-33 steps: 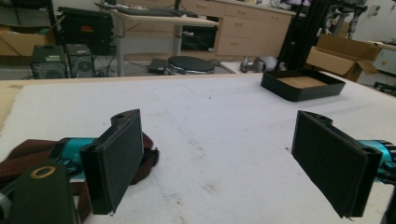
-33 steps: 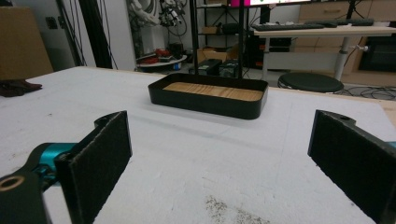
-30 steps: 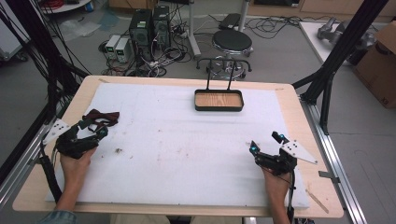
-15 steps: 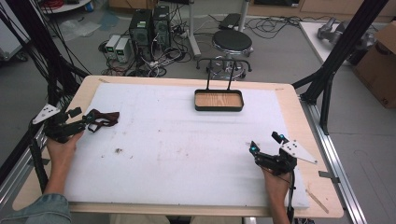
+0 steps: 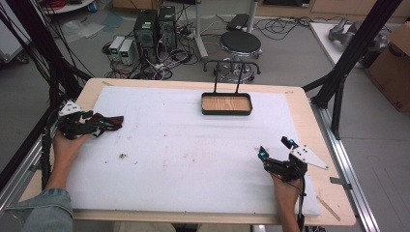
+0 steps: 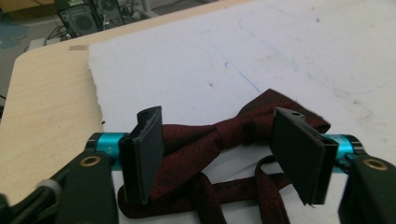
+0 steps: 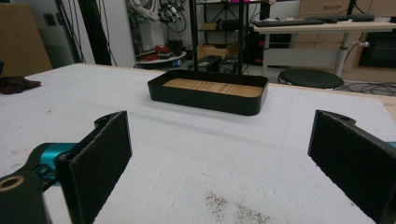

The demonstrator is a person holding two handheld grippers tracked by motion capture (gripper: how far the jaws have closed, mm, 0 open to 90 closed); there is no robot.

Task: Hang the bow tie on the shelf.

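a: where's the left gripper (image 5: 99, 126)?

b: at about nine o'clock on the table, by the left edge of the white foam mat (image 5: 193, 159). in the left gripper view its jaws stand wide apart over a dark red bow tie (image 6: 224, 140), one jaw to each side of the knot. the tie lies on the mat and the pads are not pressed onto it, so it has hold of nothing.

a: and the tie's strap?

b: it loops below the bow, toward the camera, in the left gripper view. in the high view the tie (image 5: 109, 121) sits just beyond the jaws, at the mat's left edge.

a: the right gripper (image 5: 273, 151)?

b: at about four o'clock, low on the mat, held by the person's right hand (image 5: 285, 186). its jaws are spread wide with only bare mat between them. some dark crumbs (image 7: 236, 210) lie on the mat just ahead of it.

a: what's up at twelve o'clock?

b: a shallow black tray with a wooden floor (image 5: 226, 103), near the far edge of the mat and well apart from both grippers. in the right gripper view it (image 7: 208, 100) sits straight ahead, with the tie (image 7: 16, 84) far off at ten o'clock.

a: any writing or labels?

b: none that i can read. there are faint blue pen lines (image 6: 243, 74) on the mat, but they form no letters i can make out.
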